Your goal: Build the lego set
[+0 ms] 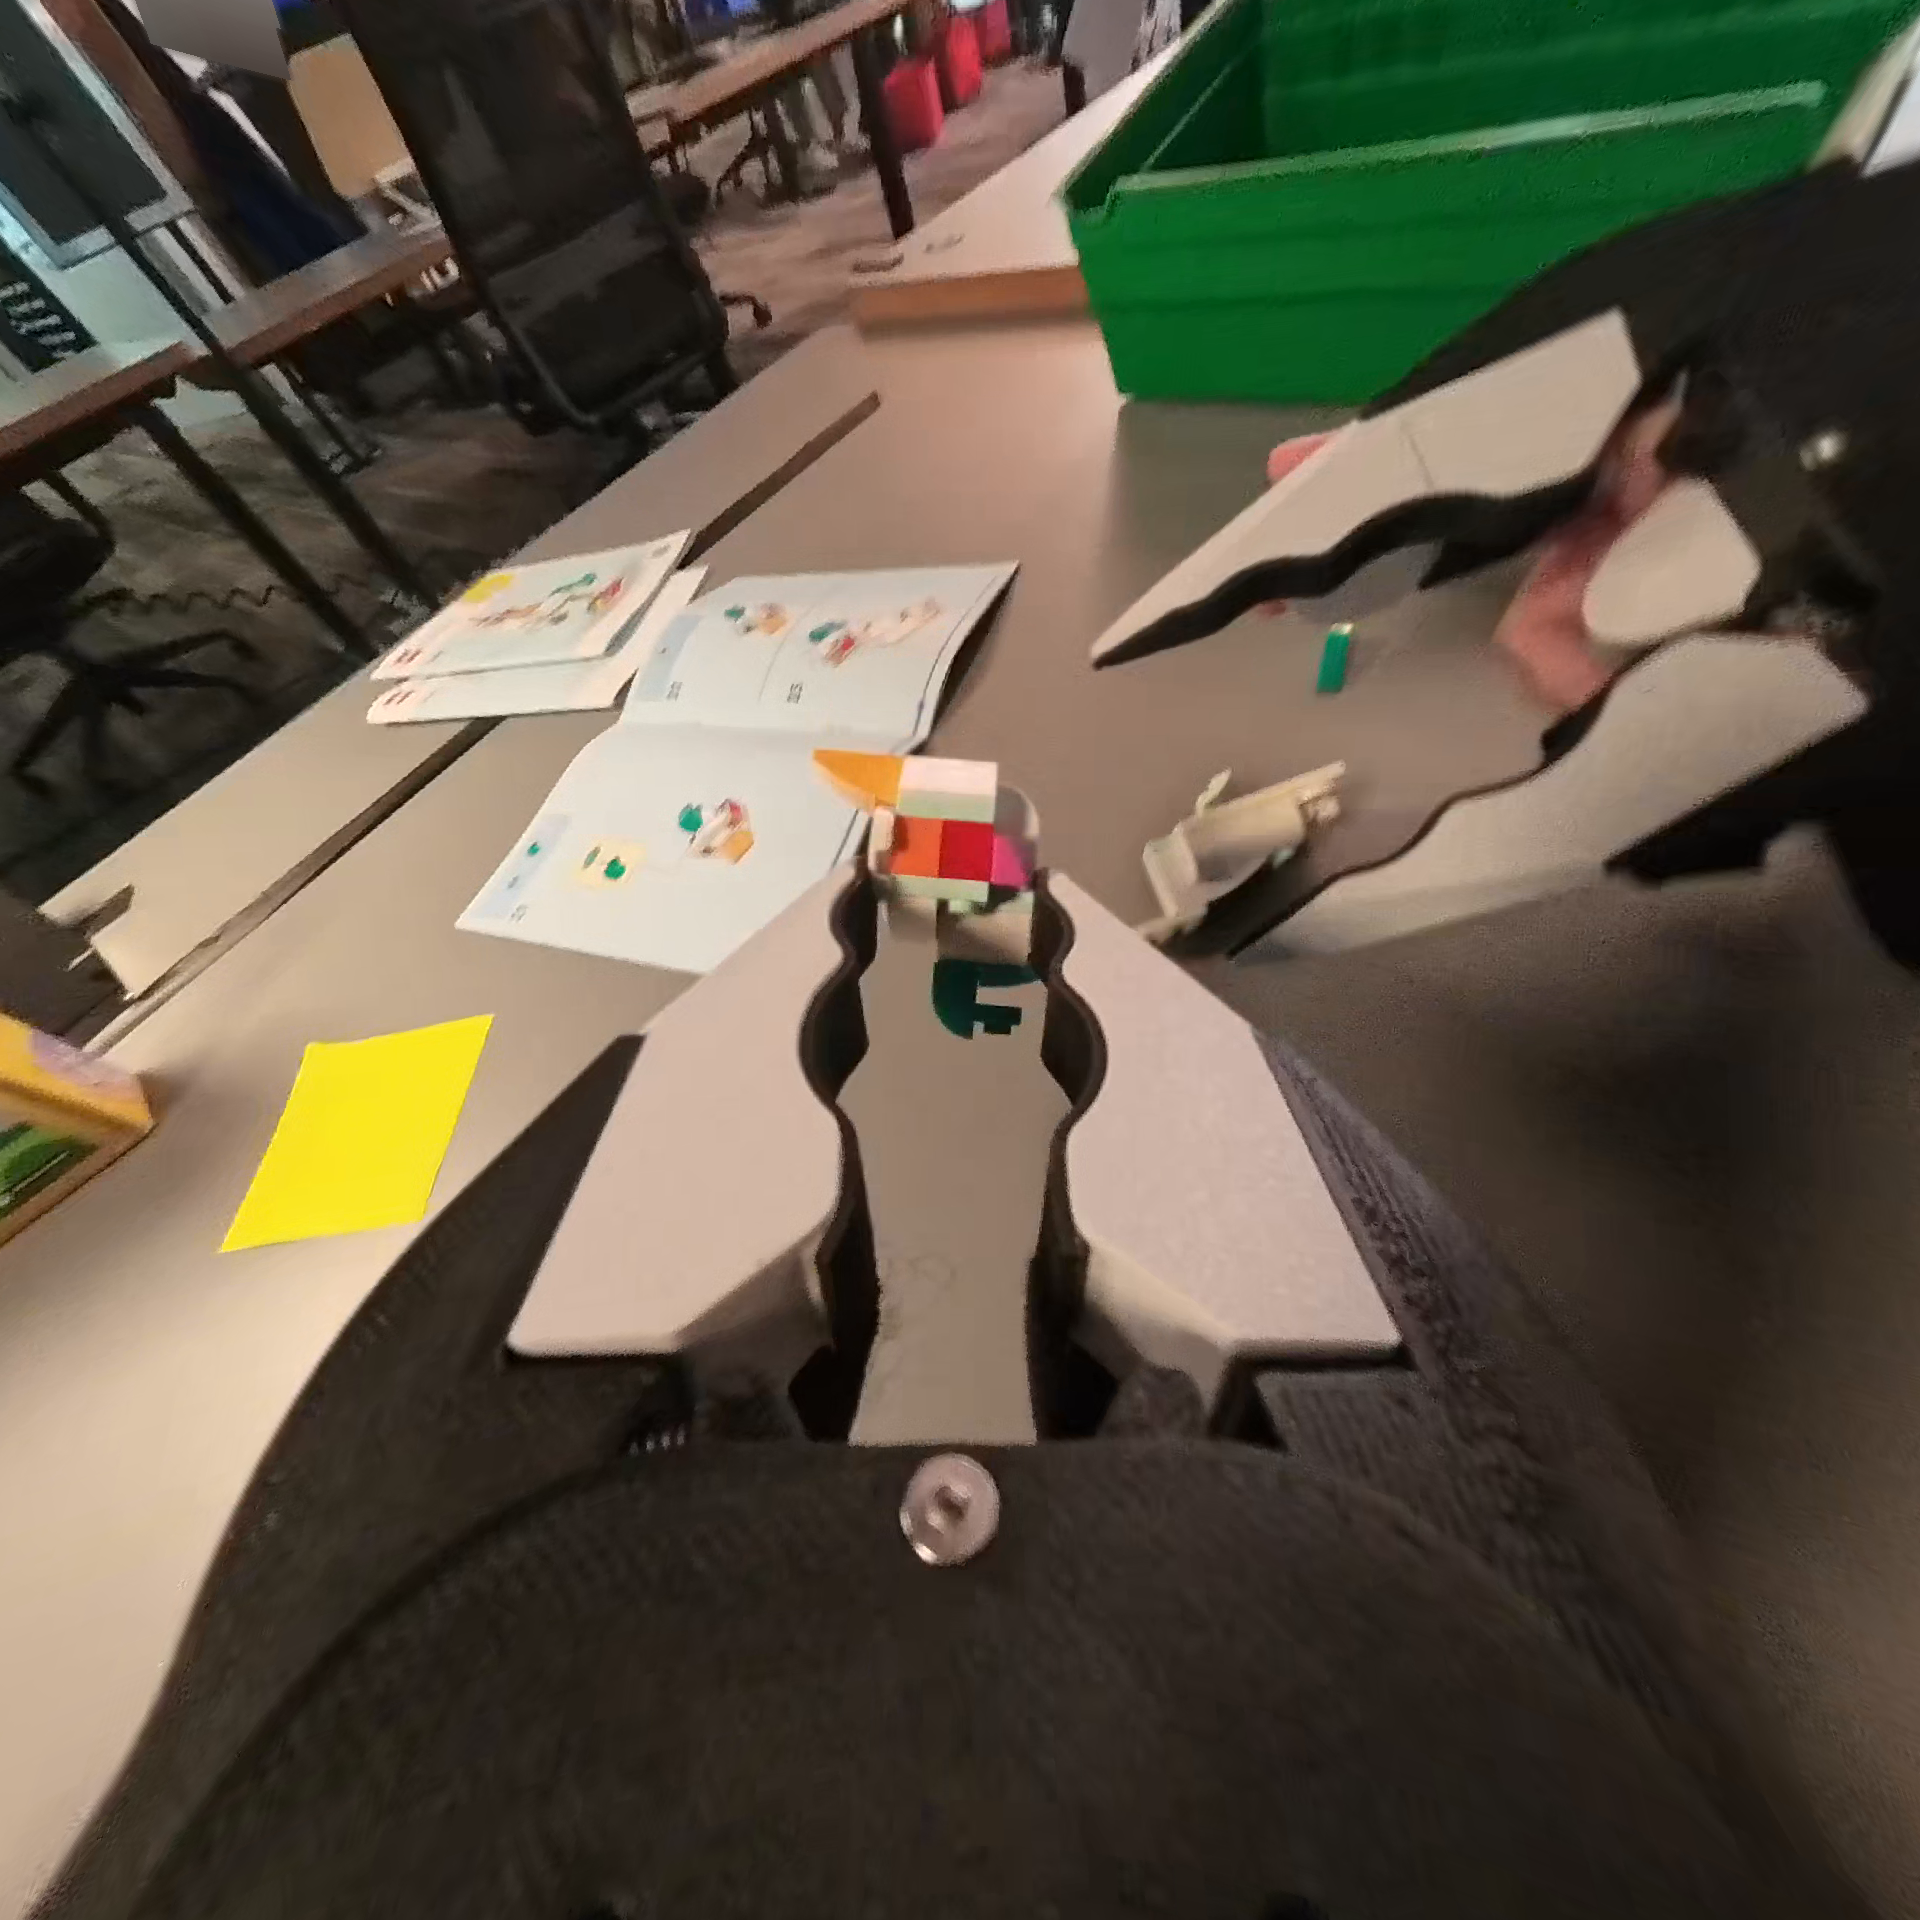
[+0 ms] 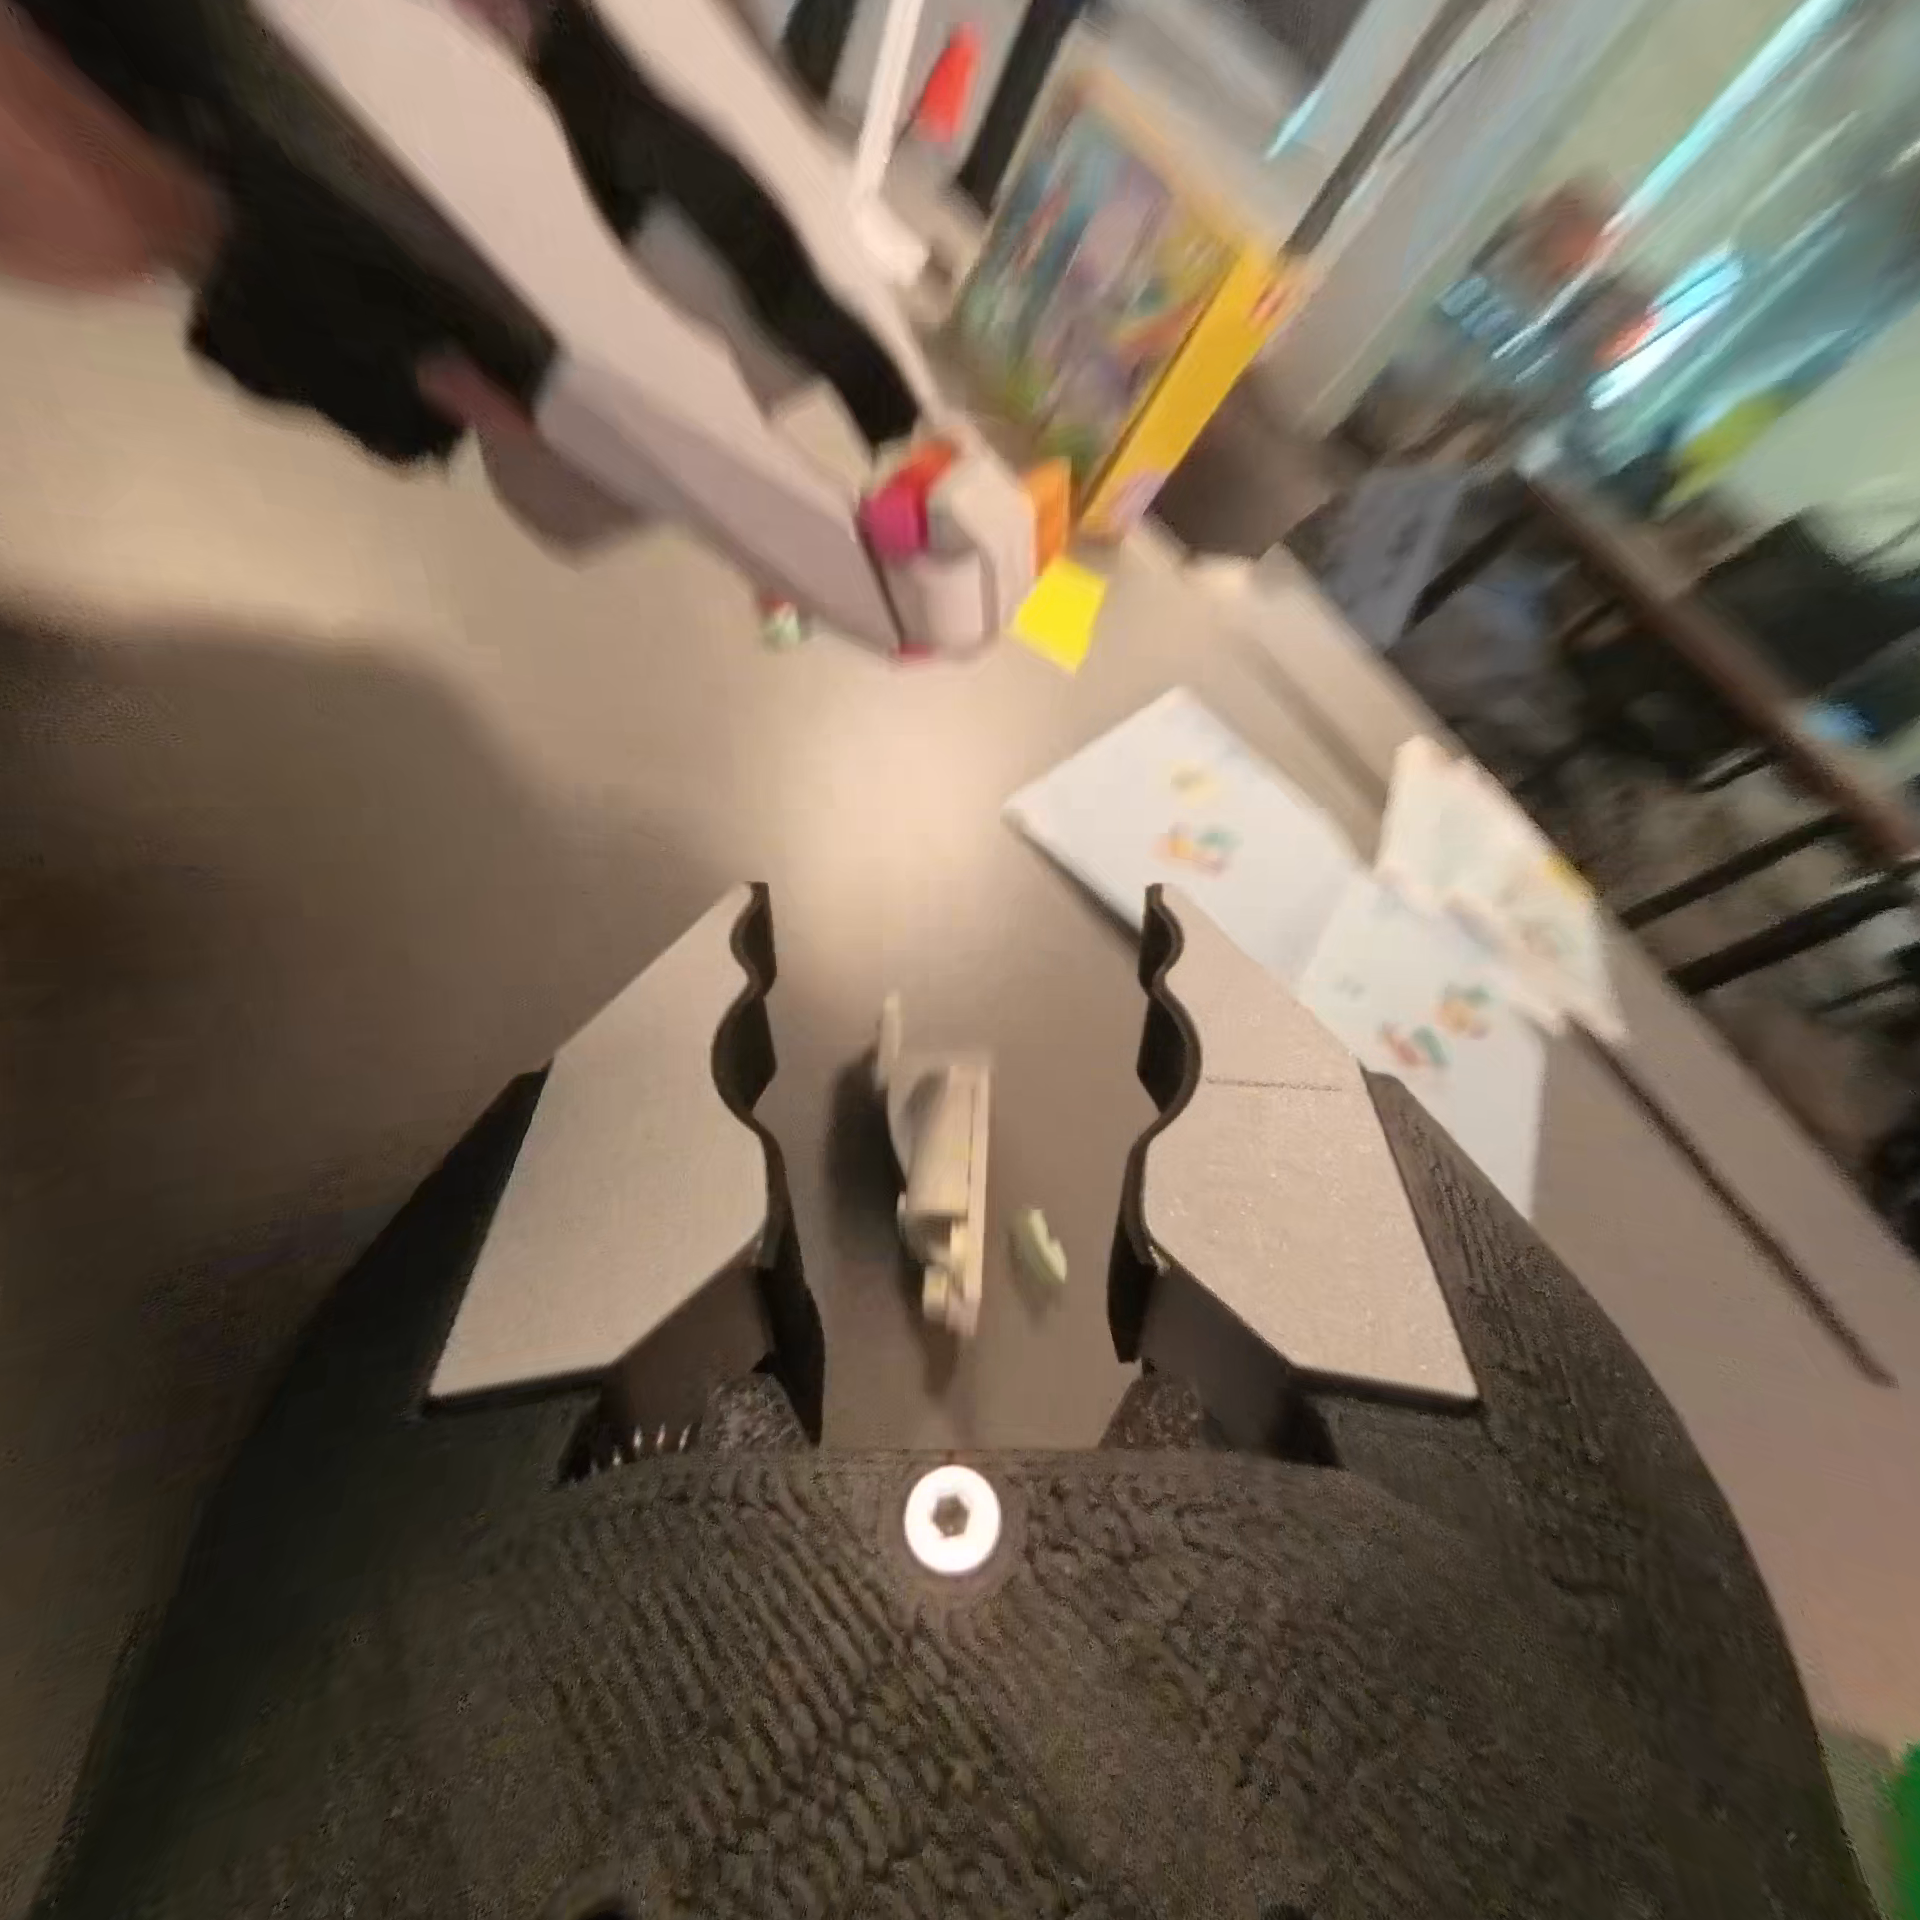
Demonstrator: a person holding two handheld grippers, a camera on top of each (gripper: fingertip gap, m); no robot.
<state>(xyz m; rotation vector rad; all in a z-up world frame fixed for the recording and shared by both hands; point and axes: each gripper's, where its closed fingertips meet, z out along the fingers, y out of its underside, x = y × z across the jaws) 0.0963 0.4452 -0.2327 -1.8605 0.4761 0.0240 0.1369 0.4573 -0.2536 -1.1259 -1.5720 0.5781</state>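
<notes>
A: Status on the left gripper [image 1: 951,894]?

B: Closed on the part-built lego model [image 1: 945,831], which is pinched at the fingertips and held clear of the worktop [image 1: 312,935]. White and pale-green layers, orange, red and magenta bricks, and an orange wedge on the far-left side are made out. A dark green piece [image 1: 977,997] is seen between the fingers below the model; whether it is attached or lying on the worktop cannot be told.

A: Right gripper [image 2: 956,904]?

B: Held wide open, nothing gripped. A grey lego sub-assembly [image 2: 935,1153] is framed between its fingers, lying on the worktop with a small pale-green piece [image 2: 1039,1252] just beside it. The right view is blurred, so contact cannot be confirmed.

A: Step in hand?

B: Judged as pickup of the grey sub-assembly, to be joined to the held model. The open instruction booklet [image 1: 727,842] is left flat just beyond the model.

A: Next move?

B: The right gripper should be lowered around the grey part and closed squarely, so studs are kept aligned for mating. A small green brick [image 1: 1335,660] stands farther off, near the green bin [image 1: 1351,260], and is not yet needed.
</notes>
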